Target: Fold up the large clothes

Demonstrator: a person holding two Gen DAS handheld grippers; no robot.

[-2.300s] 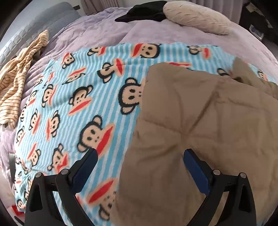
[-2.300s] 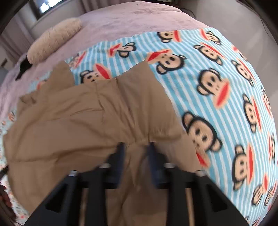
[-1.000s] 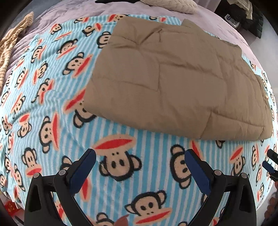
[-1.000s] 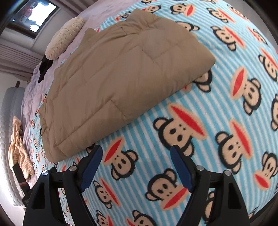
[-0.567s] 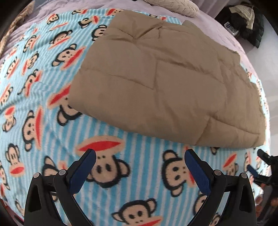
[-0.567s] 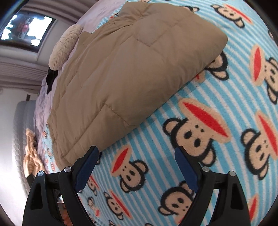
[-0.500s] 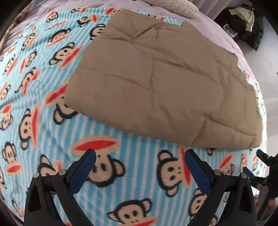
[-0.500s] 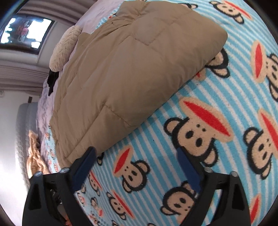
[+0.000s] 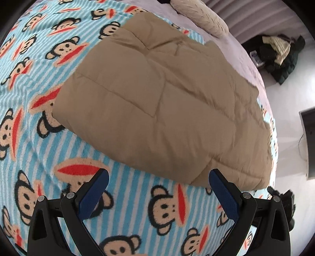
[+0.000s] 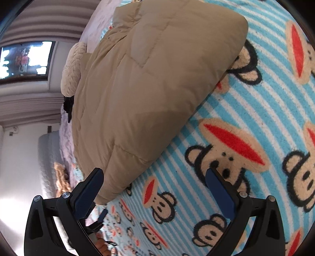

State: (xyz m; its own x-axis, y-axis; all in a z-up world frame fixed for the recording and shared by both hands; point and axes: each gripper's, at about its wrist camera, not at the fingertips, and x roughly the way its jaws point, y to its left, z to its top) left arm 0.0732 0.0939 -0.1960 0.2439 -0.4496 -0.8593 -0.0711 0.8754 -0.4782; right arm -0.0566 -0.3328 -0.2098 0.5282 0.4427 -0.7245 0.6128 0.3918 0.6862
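- Left gripper (image 9: 158, 180): jaws spread wide, nothing between the blue pads. It points down at the monkey-print blanket (image 9: 126, 198), just short of the near folded edge of the tan quilted garment (image 9: 157, 94); pads and cloth are apart.
- Right gripper (image 10: 153, 179): jaws at full spread, having just been opening, with nothing gripped. One corner of the tan quilted garment (image 10: 149, 94) lies in the gap close to the left-hand pad; contact cannot be confirmed. The right-hand pad stands over the monkey-print blanket (image 10: 246, 177).
- In the right wrist view, part of the other gripper and a small part of a hand (image 10: 102, 245) show below the left-hand finger, at the lower edge.
- Tan quilted garment: lies folded into a thick, roughly rectangular pad, flat on the blanket. Stitched panel seams run across its upper face. Its far edge is uneven, with a raised fold toward the pillow.
- Monkey-print blanket: blue and white stripes with monkey faces; it covers the bed under and around the garment.
- Cream pillow (image 9: 198, 16): lies beyond the garment's far edge, on the lilac bed cover (image 9: 242, 53).
- Dark clothing pile (image 9: 279, 57): lies on the floor past the bed, well apart from the garment.
- Window (image 10: 25, 59): bright, on the far wall in the right wrist view.
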